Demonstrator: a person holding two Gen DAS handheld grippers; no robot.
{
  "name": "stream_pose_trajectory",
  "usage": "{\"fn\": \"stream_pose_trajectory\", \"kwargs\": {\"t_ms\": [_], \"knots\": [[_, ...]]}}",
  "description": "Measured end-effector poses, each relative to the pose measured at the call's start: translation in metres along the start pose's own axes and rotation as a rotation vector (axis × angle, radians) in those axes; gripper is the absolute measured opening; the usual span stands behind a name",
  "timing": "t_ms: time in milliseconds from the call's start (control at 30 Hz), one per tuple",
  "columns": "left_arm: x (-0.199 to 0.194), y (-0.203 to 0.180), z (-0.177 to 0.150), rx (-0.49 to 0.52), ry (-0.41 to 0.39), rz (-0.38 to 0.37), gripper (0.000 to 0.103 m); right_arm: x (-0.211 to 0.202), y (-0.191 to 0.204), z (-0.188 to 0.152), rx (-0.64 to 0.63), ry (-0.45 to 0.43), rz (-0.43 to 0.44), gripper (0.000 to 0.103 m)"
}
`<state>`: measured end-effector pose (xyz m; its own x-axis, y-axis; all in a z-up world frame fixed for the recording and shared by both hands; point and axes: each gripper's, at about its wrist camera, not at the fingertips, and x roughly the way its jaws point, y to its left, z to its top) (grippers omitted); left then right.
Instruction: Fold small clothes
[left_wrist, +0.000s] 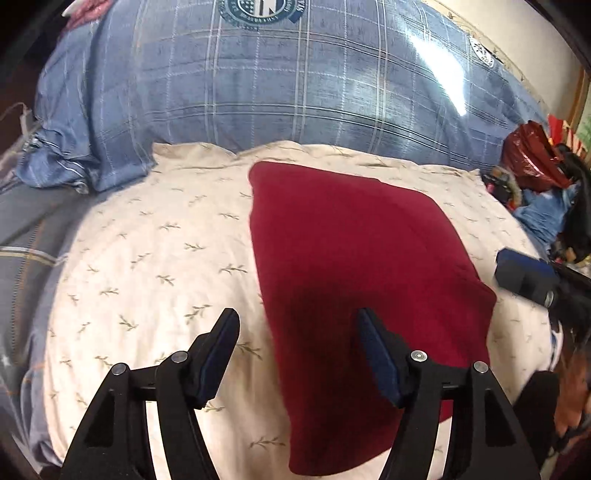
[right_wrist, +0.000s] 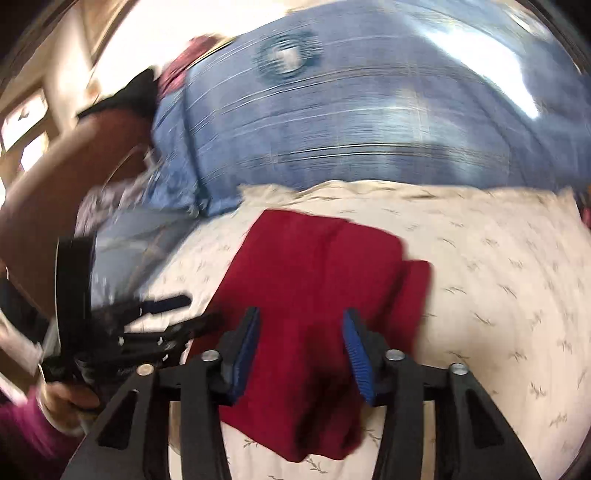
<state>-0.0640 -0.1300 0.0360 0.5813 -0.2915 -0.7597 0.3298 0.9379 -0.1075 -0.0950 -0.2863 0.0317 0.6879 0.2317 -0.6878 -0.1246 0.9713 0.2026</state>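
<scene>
A dark red garment (left_wrist: 354, 258) lies folded flat on the cream leaf-print sheet (left_wrist: 147, 258). My left gripper (left_wrist: 297, 326) hovers over its near left edge, open, with nothing between the fingers. In the same view the right gripper (left_wrist: 524, 277) shows at the far right, beyond the garment's right edge. In the blurred right wrist view the red garment (right_wrist: 317, 266) lies under my right gripper (right_wrist: 301, 315). Its jaws stand apart and pinch no cloth. The left gripper (right_wrist: 173, 314) shows at the left of that view, held by a hand (right_wrist: 62, 402) in a magenta sleeve.
A bulky blue plaid duvet (left_wrist: 277, 92) fills the back of the bed. A red bag (left_wrist: 532, 158) and mixed dark and blue items are heaped at the right edge. Grey plaid bedding (left_wrist: 26, 240) lies at the left. Cream sheet (right_wrist: 498, 277) lies bare right of the garment.
</scene>
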Motion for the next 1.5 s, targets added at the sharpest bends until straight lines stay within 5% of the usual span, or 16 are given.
{"fn": "stream_pose_trajectory", "kwargs": {"t_ms": [167, 333, 467, 667, 1500], "knots": [[0.001, -0.007, -0.023, -0.003, -0.019, 0.050, 0.076, 0.060, -0.009, -0.029, -0.034, 0.141, -0.190, 0.037], [-0.027, -0.017, -0.032, 0.031, -0.084, 0.122, 0.074, 0.030, -0.010, -0.028, 0.019, 0.068, -0.149, 0.041], [-0.042, -0.021, -0.037, 0.018, -0.132, 0.139, 0.074, 0.006, 0.003, -0.025, 0.024, 0.023, -0.160, 0.061], [-0.058, -0.022, -0.046, 0.013, -0.163, 0.167, 0.074, -0.010, 0.020, -0.028, 0.032, -0.030, -0.219, 0.072], [-0.072, -0.012, -0.049, 0.011, -0.148, 0.168, 0.075, -0.008, 0.024, -0.034, 0.078, -0.001, -0.266, 0.080]]}}
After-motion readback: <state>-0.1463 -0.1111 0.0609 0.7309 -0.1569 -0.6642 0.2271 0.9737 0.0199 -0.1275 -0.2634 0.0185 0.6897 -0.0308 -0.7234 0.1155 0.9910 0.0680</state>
